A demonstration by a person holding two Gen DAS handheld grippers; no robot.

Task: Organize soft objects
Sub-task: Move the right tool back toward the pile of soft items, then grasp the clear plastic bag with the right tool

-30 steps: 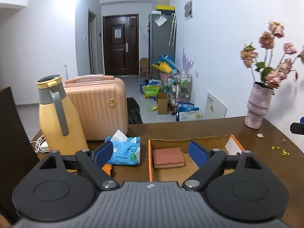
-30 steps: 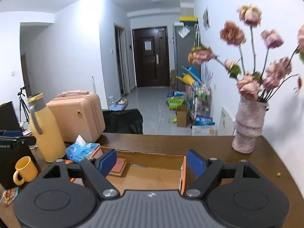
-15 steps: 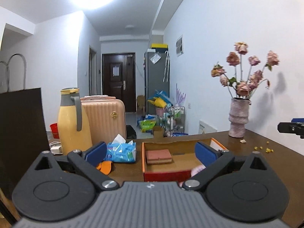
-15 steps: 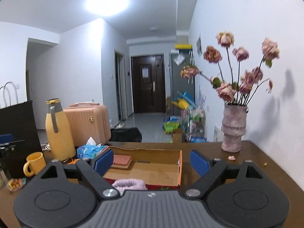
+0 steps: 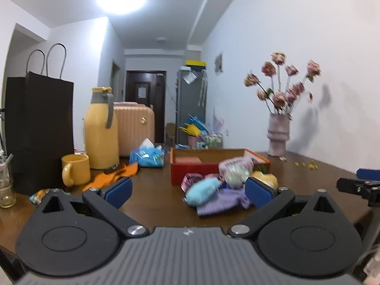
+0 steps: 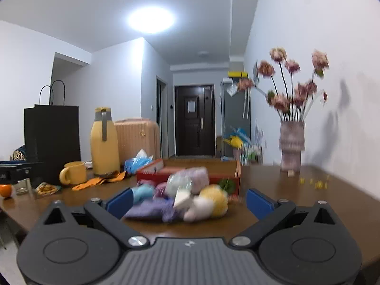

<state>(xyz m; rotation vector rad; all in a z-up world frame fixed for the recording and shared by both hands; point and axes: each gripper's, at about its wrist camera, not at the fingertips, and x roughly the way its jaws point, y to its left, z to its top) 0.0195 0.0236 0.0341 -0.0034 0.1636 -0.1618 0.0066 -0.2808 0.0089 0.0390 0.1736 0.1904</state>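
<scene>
A pile of soft things lies on the brown table in front of a red-orange cardboard box (image 5: 190, 171) (image 6: 147, 172): a light blue plush (image 5: 203, 188) (image 6: 142, 192), a purple cloth (image 5: 219, 200) (image 6: 149, 207), a pink knit bundle (image 5: 235, 166) (image 6: 194, 178) and a yellow plush (image 5: 267, 178) (image 6: 213, 199). A pink-brown pad (image 5: 187, 159) lies inside the box. My left gripper (image 5: 187, 192) is open and empty, short of the pile. My right gripper (image 6: 188, 201) is open and empty, its jaws either side of the pile's near edge; its tip also shows in the left wrist view (image 5: 363, 185).
A yellow jug (image 5: 101, 128) (image 6: 104, 140), yellow mug (image 5: 74, 172) (image 6: 73, 172), black paper bag (image 5: 39, 128) (image 6: 52, 140), blue tissue pack (image 5: 147, 156), orange cloth (image 5: 109, 175) and peach suitcase (image 5: 135, 125) stand left. A flower vase (image 5: 277, 135) (image 6: 291, 147) stands back right.
Both grippers have drawn back and lowered from over the box to table level. The soft pile, hidden or barely seen before, now lies in front of both.
</scene>
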